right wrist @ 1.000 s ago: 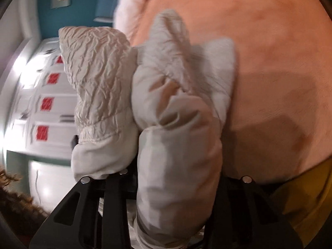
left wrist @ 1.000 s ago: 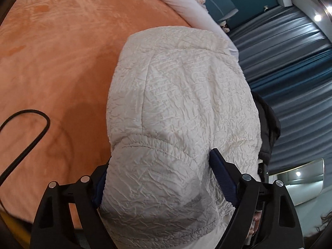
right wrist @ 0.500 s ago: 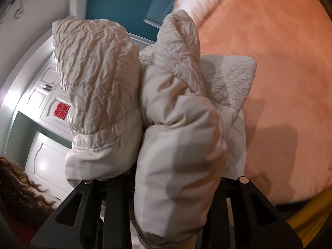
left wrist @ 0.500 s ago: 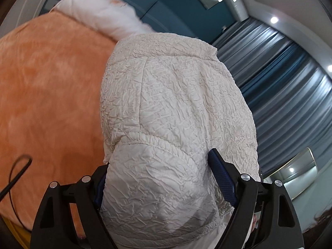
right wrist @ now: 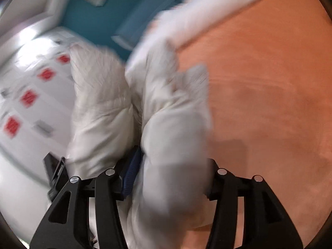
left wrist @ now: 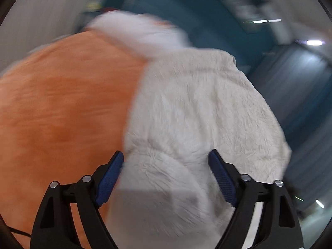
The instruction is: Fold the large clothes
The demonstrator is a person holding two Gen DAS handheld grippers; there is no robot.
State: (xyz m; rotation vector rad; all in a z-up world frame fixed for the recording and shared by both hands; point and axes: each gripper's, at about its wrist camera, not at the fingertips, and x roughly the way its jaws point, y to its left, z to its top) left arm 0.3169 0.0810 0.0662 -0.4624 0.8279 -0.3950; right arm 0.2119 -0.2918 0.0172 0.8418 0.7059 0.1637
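- Right now your left gripper (left wrist: pixel 166 164) has a thick bunch of the cream quilted jacket (left wrist: pixel 199 112) between its 2 blue-padded fingers (left wrist: pixel 110 178); the jaws stand fairly wide, with the fabric filling the gap and pressing against both pads.
- In the left wrist view the jacket billows up and away from that gripper, covering the middle and right of the frame, with the orange bedspread (left wrist: pixel 62 108) spread out to its left.
- A white fluffy pillow or throw (left wrist: pixel 141 31) lies at the far edge of the bedspread, beyond the jacket; it is too blurred to tell which.
- Your right gripper (right wrist: pixel 170 170) is clamped on another bulky fold of the jacket (right wrist: pixel 174 137), which hides its right finger; only a strip of the left blue pad (right wrist: pixel 130 174) shows.
- A second puffy lobe of the jacket hangs just left of that fold, touching it.
- To the right lies the orange bedspread (right wrist: pixel 269 95); to the left, white cabinet doors (right wrist: pixel 31 95) with red square marks.
- Both views are motion-blurred.
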